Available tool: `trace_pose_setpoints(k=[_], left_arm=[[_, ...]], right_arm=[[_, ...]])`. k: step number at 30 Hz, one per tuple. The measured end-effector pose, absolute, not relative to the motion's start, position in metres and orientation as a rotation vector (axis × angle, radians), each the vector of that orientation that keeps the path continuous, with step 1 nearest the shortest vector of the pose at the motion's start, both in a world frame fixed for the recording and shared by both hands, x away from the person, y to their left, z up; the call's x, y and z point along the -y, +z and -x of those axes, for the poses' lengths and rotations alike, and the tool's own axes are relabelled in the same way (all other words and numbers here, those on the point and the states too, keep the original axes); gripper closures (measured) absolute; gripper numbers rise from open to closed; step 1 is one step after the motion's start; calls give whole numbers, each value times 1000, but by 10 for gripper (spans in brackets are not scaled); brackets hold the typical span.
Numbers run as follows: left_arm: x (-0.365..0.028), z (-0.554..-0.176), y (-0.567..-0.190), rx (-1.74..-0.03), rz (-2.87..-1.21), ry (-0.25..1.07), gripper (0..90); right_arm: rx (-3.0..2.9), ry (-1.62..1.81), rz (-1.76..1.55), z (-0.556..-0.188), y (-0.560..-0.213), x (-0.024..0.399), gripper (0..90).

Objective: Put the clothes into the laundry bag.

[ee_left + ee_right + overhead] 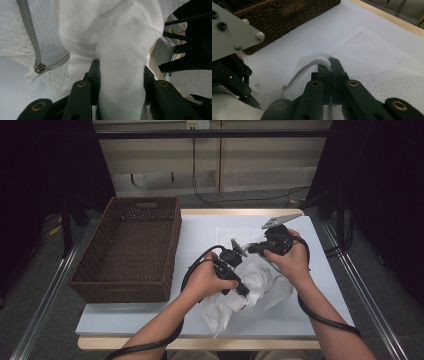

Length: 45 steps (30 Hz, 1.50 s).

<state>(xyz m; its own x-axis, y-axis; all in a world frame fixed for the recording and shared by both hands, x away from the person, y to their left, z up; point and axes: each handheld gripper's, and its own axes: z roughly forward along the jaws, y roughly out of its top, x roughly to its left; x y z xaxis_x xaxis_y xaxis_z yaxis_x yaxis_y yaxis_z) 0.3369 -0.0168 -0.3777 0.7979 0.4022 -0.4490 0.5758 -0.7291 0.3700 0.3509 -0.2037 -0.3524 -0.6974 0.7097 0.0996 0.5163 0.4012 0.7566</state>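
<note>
A white mesh laundry bag with a grey zipper lies on the table, with bunched white cloth at it. My left gripper points down into the pile, and in the left gripper view it is shut on a thick roll of the white cloth. My right gripper comes in from the right. In its own view it is shut on the bag's corded edge, lifting it a little off the table.
A brown wicker basket stands at the table's left side, its inside bare. The white tabletop runs between the basket and the bag. The left gripper's grey plate is close by in the right gripper view. Cables lie on the floor behind.
</note>
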Motion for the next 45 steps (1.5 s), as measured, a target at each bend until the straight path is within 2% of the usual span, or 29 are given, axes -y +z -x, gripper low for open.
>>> trace_pose_setpoints(k=[26,45], left_arm=[[33,-348,-380,-913,-2379,-360,646],[41,-353,-382,-968,-2348,-321,645]], right_arm=[[-2421,1187,-1085,-350,-353,205,895],[-2419,1191,-1080,-350,-353,204,895]])
